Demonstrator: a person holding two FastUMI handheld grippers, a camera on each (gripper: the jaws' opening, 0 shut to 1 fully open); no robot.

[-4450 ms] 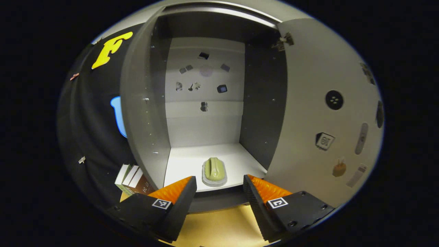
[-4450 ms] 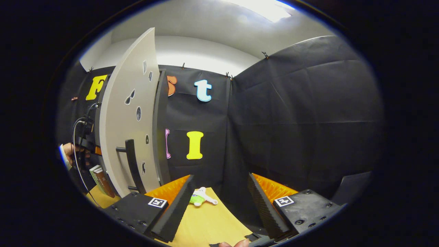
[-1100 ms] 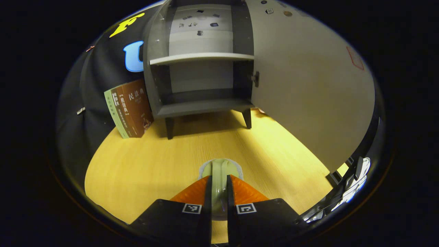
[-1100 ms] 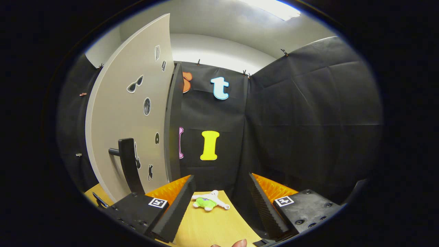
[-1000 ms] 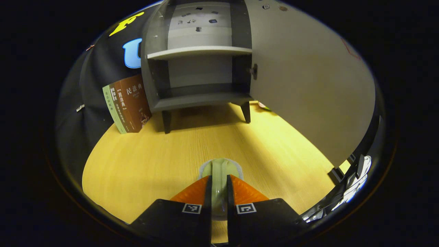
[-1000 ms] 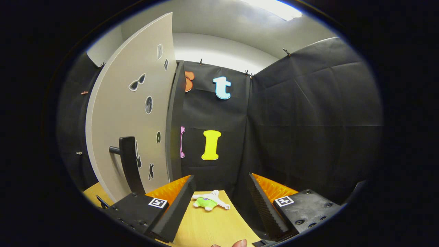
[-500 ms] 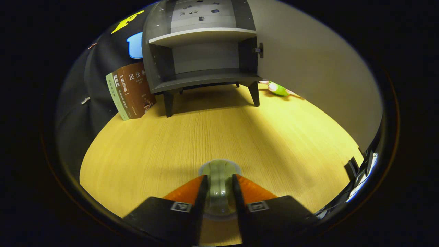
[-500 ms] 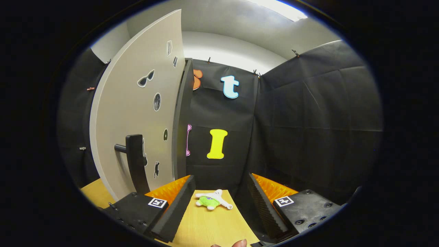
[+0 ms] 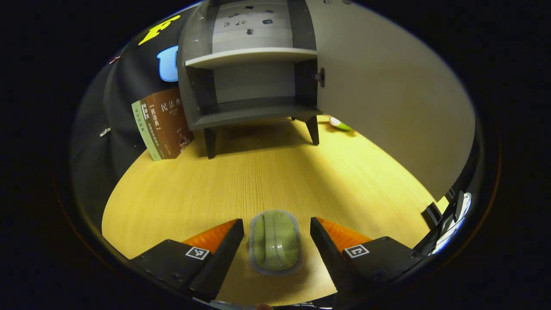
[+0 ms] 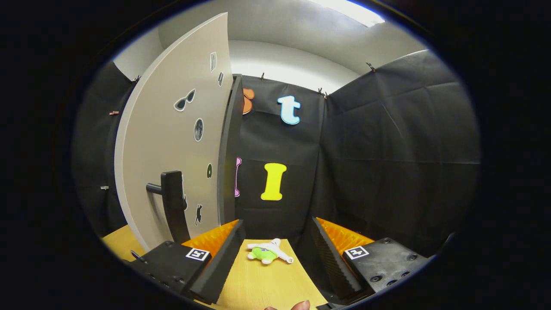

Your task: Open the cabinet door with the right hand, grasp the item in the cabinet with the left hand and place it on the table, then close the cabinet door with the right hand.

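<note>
In the left gripper view, the left tongs (image 9: 277,241) stand spread wide with nothing gripped; between their fingers, touching neither, a green brush-like item on a pale base (image 9: 275,242) lies flat on the wooden tabletop (image 9: 275,176). Beyond it the grey cabinet (image 9: 249,73) stands on short dark legs, its inside shelf and floor in plain sight, and the cabinet door (image 9: 387,94) swings far out to the right of the frame, showing its plain inner face. A few books (image 9: 162,124) lean against the cabinet's left side, and a slip of a green toy (image 9: 340,125) peeks from under the door's lower edge. In the right gripper view, the right tongs (image 10: 275,254) are likewise parted wide and hold nothing. This side gives the door's outer face (image 10: 172,146), dotted with small stickers, and its dark handle (image 10: 172,204) just beyond the left finger, apart from it. The green and white plush toy (image 10: 269,252) lies whole on the tabletop past the fingertips, before the black cloth wall (image 10: 387,163). A fingertip of the person (image 10: 299,305) shows at the bottom edge.
</note>
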